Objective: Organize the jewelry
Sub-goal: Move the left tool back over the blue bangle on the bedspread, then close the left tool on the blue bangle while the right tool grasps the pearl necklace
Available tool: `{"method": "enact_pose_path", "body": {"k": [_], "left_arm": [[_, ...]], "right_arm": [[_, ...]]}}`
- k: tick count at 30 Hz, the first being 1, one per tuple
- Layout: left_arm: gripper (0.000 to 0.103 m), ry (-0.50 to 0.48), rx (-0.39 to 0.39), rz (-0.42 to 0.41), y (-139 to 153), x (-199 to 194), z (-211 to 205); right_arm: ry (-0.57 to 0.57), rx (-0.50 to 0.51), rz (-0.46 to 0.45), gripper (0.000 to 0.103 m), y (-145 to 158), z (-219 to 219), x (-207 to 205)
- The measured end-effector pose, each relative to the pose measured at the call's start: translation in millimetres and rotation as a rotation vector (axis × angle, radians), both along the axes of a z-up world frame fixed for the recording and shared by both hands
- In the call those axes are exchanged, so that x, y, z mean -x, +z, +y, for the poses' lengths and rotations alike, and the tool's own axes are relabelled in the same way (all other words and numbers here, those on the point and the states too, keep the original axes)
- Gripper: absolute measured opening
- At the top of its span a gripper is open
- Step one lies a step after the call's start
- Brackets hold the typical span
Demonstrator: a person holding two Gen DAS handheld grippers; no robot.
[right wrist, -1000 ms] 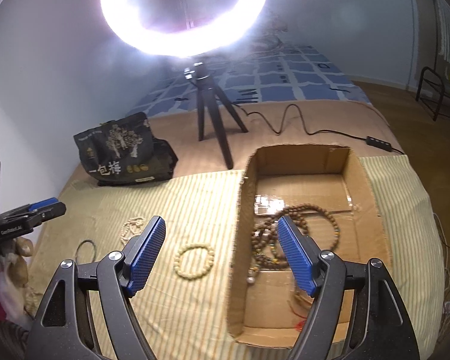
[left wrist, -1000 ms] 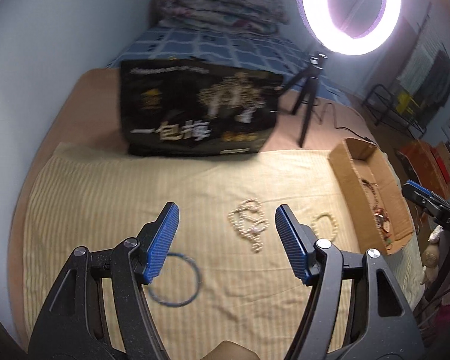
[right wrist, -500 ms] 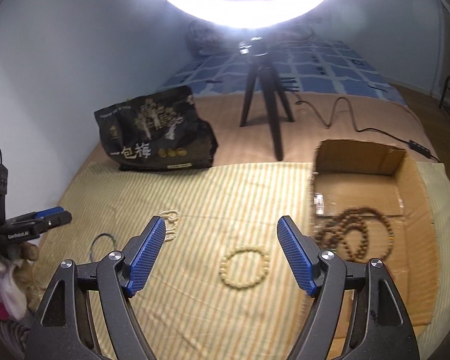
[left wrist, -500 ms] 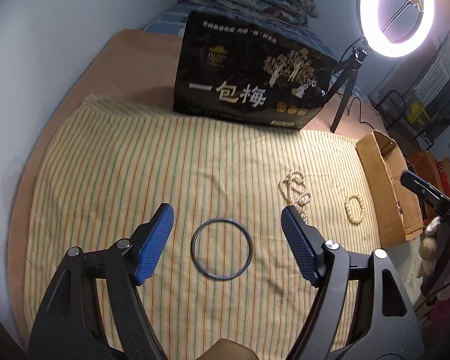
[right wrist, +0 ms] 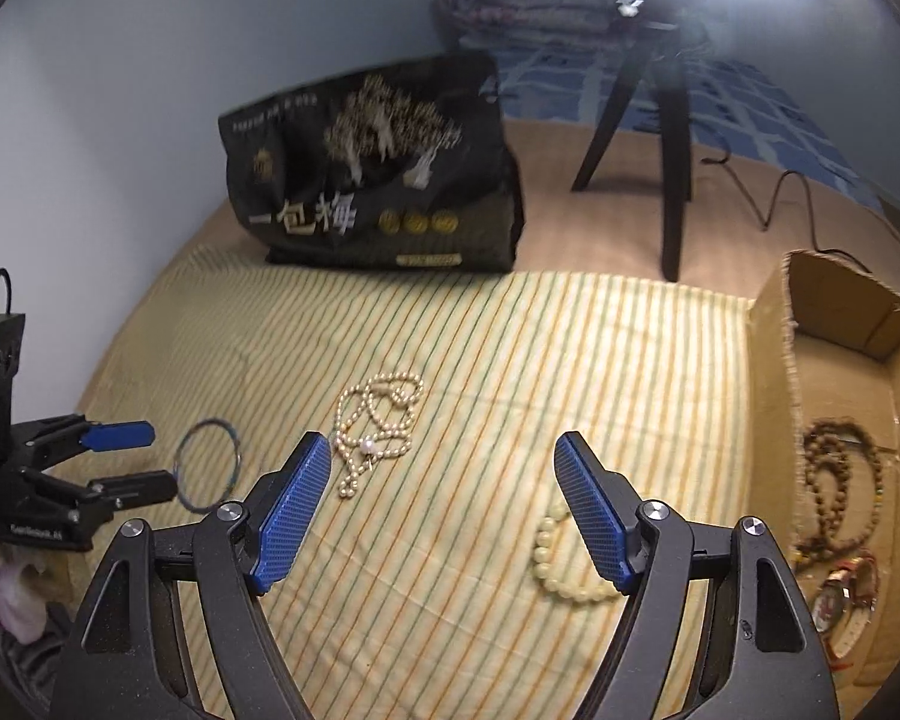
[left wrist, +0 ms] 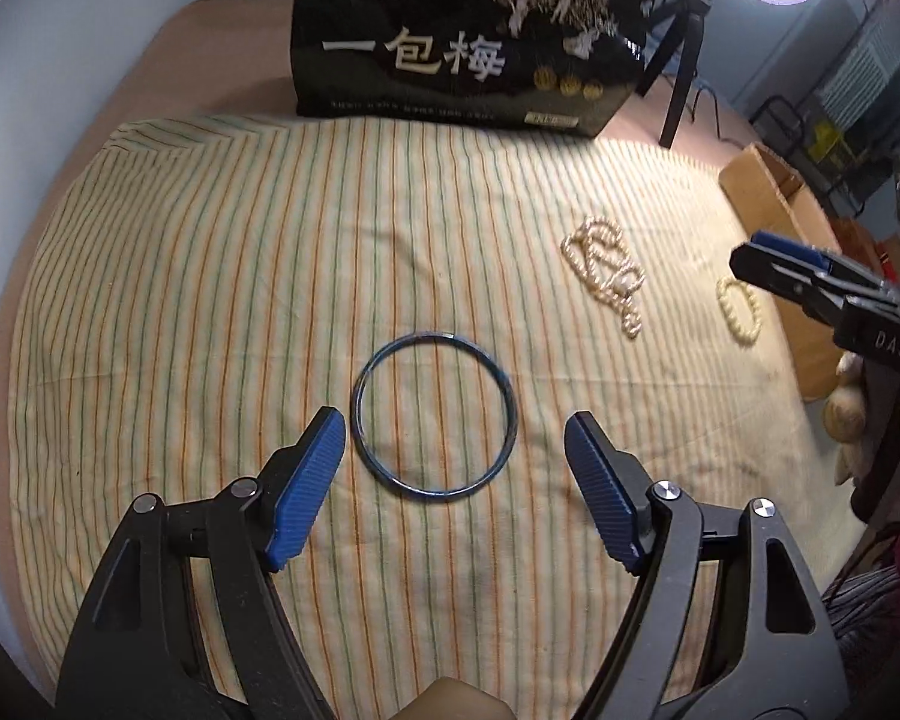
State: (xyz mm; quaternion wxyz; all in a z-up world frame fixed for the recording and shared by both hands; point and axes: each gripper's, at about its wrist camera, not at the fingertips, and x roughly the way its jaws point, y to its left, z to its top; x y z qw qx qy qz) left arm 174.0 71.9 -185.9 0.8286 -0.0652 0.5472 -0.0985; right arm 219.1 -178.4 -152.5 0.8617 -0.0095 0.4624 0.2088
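Left claw (left wrist: 453,441), jaws apart, brackets the thin blue metal bangle (left wrist: 435,415) for pickup; right claw (right wrist: 444,474) gapes empty.

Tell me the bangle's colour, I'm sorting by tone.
The bangle is dark blue; the left wrist view shows it best.

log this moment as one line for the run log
left gripper: jaws open over blue bangle | right gripper: jaws open, empty, near cream bead bracelet | pearl necklace on striped cloth | cardboard box holds brown beads
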Motion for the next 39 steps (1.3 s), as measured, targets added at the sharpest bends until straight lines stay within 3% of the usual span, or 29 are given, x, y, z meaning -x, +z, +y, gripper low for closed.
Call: {"method": "enact_pose_path", "body": {"k": [14, 22, 39], "left_arm": [[0.08, -0.008, -0.08, 0.017, -23.2, -10.6, -18.8], [0.083, -0.058, -0.198, -0.021, -33.6, -16.0, -35.5], [0.083, -0.031, -0.178, -0.05, -35.2, -15.9, -23.0]], "right_arm": [[0.013, 0.034, 0.011, 0.081, -19.0, 14.9, -8.0], [0.052, 0.047, 0.012, 0.081, -27.9, 35.4, -9.7], [0.143, 0.193, 0.027, 0.081, -62.0, 81.5, -21.1]]}}
